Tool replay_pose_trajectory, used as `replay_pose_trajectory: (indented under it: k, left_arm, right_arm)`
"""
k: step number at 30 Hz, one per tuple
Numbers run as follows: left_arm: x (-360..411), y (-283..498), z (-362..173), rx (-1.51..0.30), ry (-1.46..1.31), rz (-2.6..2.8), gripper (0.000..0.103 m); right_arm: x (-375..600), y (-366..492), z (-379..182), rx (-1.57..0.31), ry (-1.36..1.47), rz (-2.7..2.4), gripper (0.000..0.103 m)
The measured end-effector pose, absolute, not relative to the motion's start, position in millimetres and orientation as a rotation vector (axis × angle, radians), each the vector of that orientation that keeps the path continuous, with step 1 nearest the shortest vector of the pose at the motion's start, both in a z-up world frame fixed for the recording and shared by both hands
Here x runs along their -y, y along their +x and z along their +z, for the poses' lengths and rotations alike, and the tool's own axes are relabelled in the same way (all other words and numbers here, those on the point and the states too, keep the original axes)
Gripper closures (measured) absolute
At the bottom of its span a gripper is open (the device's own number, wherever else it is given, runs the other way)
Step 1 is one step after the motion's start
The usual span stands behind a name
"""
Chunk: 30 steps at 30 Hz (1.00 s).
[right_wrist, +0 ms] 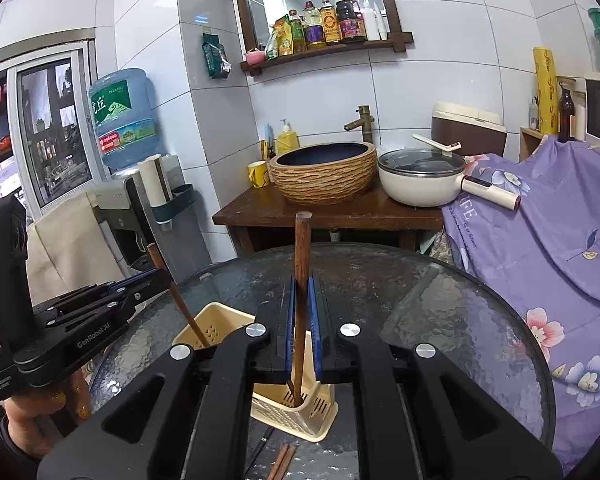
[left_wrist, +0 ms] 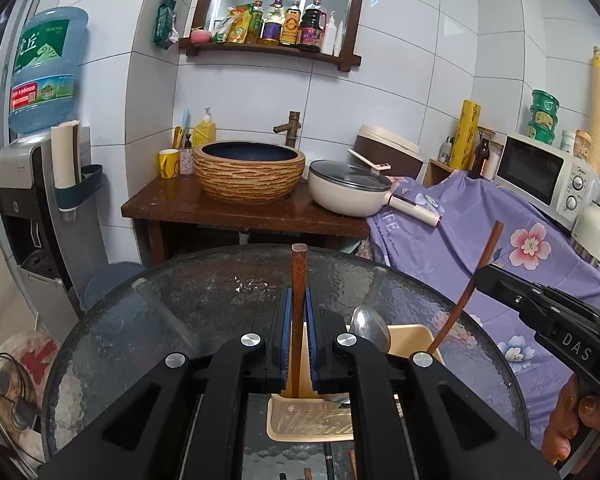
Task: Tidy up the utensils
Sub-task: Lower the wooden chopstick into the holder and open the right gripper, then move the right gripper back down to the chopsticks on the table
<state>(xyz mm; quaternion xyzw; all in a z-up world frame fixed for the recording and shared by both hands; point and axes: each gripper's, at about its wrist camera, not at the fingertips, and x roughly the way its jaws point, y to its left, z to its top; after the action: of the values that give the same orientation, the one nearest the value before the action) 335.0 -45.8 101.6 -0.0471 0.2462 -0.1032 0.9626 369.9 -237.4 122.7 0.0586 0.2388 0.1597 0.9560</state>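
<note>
White tiles and a sink counter stand behind the round glass table, which carries the beige utensil holder. Each gripper is clamped on one wooden chopstick, held upright so its lower end goes into a compartment: left gripper with its chopstick, right gripper with its own chopstick. A metal spoon already stands inside; more chopsticks lie on the glass just beside the holder.

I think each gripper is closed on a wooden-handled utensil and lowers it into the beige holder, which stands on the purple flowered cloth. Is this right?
One detail is wrong: the beige holder stands on the round glass table, not the purple flowered cloth, as the right wrist view shows. The rest holds: the left gripper and right gripper are each closed on a wooden-handled utensil above the holder.
</note>
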Motion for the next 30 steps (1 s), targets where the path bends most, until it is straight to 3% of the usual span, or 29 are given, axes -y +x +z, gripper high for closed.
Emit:
replay_pose_trajectory:
  k: [1,2,3,4,5,6,7,8,9,20,25,30]
  left_arm:
    - [46.2,333.9,101.3,-0.497,-0.093,-0.211,0.095]
    - [45.8,332.5,101.3,-0.494,-0.094,-0.212,0.088]
    - [45.5,331.0,101.7,-0.491,-0.098,-0.213,0.071]
    - [43.8,328.2,102.0,-0.485,-0.104,-0.213,0.061]
    - [41.5,323.7,103.2,-0.473,-0.117,-0.215,0.039]
    - [38.2,317.6,104.3,-0.456,-0.135,-0.217,0.022]
    - [36.6,312.9,104.8,-0.445,-0.148,-0.218,0.017]
    - [31.8,304.7,103.7,-0.434,-0.171,-0.225,0.012]
    - [30.2,299.9,101.6,-0.441,-0.18,-0.234,0.009]
    - [31.2,247.3,1.5,-0.705,0.094,-0.169,0.007]
    - [18.9,233.2,-34.8,-0.792,0.037,-0.167,0.009]
    - [17.3,224.2,-55.0,-0.842,0.025,-0.155,0.025]
  right_arm:
    - [237.5,369.5,122.3,-0.483,0.119,0.321,0.095]
    - [238.4,368.8,121.8,-0.479,0.123,0.32,0.095]
    - [239.9,368.4,121.6,-0.477,0.127,0.322,0.095]
    - [242.2,367.0,121.5,-0.474,0.135,0.325,0.095]
    - [244.4,364.4,121.6,-0.469,0.141,0.323,0.093]
    - [245.1,362.7,122.7,-0.465,0.142,0.321,0.085]
    - [247.4,357.5,121.9,-0.46,0.144,0.321,0.078]
    - [248.7,354.1,121.4,-0.456,0.146,0.321,0.061]
    - [250.2,348.7,119.4,-0.452,0.149,0.318,0.054]
    - [227.4,289.4,20.1,-0.663,-0.031,0.288,0.054]
    - [216.5,270.0,-23.2,-0.764,-0.019,0.313,0.054]
    - [202.5,264.3,-49.4,-0.834,-0.044,0.31,0.054]
